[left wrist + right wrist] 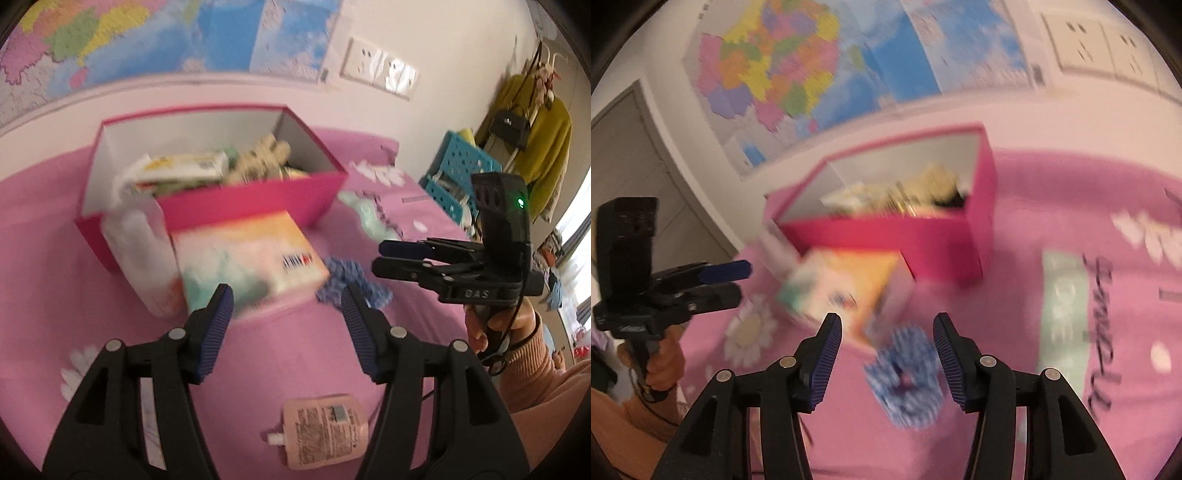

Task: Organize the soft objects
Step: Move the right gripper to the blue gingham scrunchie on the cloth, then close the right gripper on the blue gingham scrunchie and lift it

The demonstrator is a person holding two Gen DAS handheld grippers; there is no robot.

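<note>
Both grippers — left (286,325), right (888,354) — hover with jaws apart, holding nothing; next grab looks like the blue scrunchie (905,380) for the pink box (886,236).

A magenta box (236,206) with a white inside sits on a pink bedspread (44,280) printed with white daisies, beside a pastel orange-and-teal tissue pack (251,258), a blue-and-white patterned scrunchie (905,376) and a peach pouch (325,430).

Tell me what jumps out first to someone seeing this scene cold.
The bright pink open box, stuffed with packets, sits mid-bed on the pink bedspread. A pastel tissue pack leans against its front. A blue-white fuzzy item lies just ahead of the open right claw.
</note>
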